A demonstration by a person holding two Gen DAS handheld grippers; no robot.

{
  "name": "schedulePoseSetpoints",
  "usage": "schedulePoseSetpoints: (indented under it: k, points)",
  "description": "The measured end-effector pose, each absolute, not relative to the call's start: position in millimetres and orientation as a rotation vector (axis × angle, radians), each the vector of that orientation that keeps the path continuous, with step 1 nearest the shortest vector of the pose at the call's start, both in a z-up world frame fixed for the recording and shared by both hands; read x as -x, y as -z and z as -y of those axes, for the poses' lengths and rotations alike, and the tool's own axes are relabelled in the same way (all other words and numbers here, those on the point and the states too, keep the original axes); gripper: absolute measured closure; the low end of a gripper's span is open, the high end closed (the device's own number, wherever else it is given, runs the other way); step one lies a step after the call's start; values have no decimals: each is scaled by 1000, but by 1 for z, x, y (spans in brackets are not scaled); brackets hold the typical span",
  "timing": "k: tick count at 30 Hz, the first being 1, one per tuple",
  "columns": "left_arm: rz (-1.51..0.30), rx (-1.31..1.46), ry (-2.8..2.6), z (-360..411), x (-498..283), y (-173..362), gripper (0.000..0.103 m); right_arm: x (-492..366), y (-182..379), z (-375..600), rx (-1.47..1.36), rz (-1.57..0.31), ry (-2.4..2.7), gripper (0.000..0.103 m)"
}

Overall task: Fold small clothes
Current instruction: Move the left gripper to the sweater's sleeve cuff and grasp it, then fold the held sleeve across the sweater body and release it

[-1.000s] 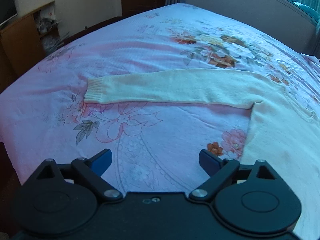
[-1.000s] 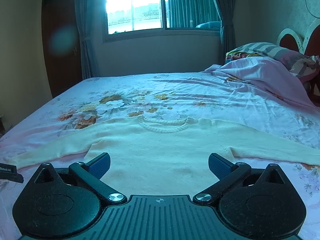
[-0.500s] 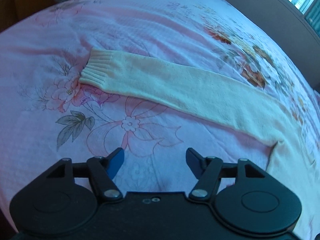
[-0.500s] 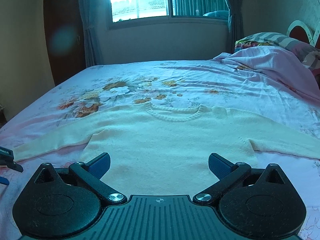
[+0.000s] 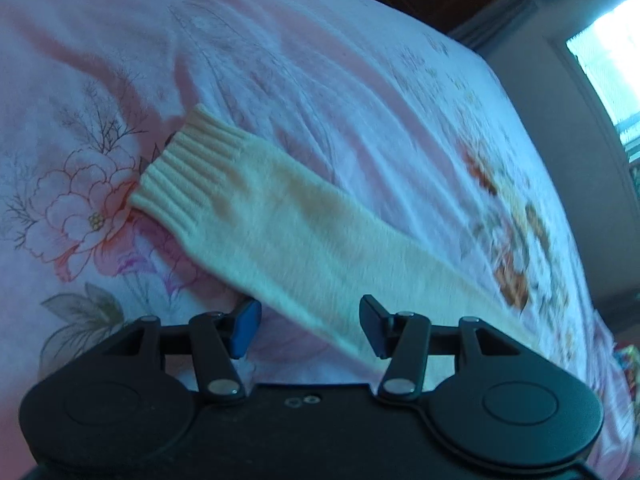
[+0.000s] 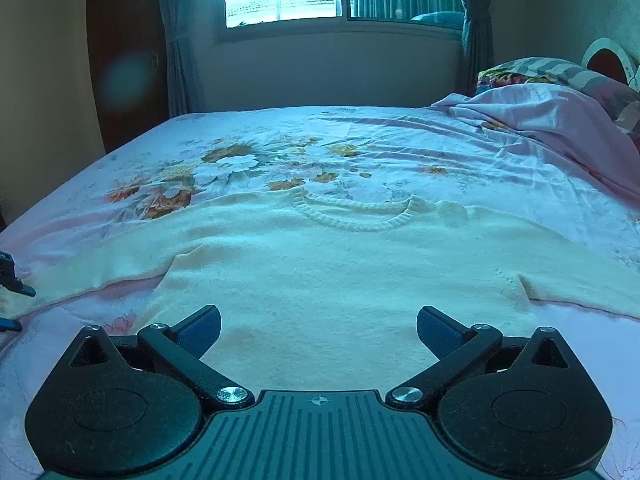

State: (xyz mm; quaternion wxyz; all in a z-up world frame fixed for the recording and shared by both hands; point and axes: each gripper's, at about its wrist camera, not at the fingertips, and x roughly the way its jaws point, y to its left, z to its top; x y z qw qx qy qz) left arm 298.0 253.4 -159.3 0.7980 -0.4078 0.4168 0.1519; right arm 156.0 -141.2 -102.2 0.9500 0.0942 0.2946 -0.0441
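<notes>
1. Across the middle of the right wrist view, the cream sweater (image 6: 320,272) lies flat on the floral bedsheet (image 6: 400,148), neckline toward the window.
2. In the left wrist view its sleeve (image 5: 280,232) runs from the ribbed cuff (image 5: 188,168) at centre left down to lower right.
3. The left gripper (image 5: 310,326) hangs with jaws apart, straddling the sleeve; the right gripper (image 6: 318,330) is spread wide above the hem.
4. The knit looks soft, light and limp; pinching near the cuff seems best.
</notes>
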Motion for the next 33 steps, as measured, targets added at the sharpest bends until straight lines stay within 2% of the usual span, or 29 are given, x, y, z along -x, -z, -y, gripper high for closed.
schedulePoseSetpoints:
  k: [4, 6, 10, 12, 15, 19, 22, 26, 28, 31, 33]
  points:
    - [-870, 906, -317, -262, -304, 163, 52, -159, 107, 141, -193, -612, 90, 0]
    - [-854, 928, -317, -264, -305, 165, 55, -160, 109, 142, -195, -617, 92, 0]
    - [-846, 942, -333, -273, -304, 170, 88, -160, 111, 142, -195, -625, 93, 0]
    - [-845, 954, -348, -279, -300, 173, 98, -159, 112, 141, -195, -624, 94, 0]
    - [-831, 919, -364, -277, -299, 167, 100, -160, 113, 142, -194, -629, 91, 0]
    - [-763, 631, -283, -232, -320, 121, 101, -160, 115, 148, -205, -633, 99, 0]
    - [-695, 457, -123, -176, -338, 76, 101, -159, 116, 157, -222, -632, 109, 0]
    - [-653, 242, 197, -62, -345, 32, 101, -157, 118, 174, -250, -638, 137, 0]
    - [-679, 161, 366, -1, -340, 29, 101, -153, 119, 183, -248, -637, 163, 0]
    - [-793, 55, 577, 78, -312, 55, 100, -146, 122, 201, -253, -639, 207, 0]
    - [-880, -26, 647, 114, -293, 86, 93, -141, 125, 214, -261, -650, 232, 0]
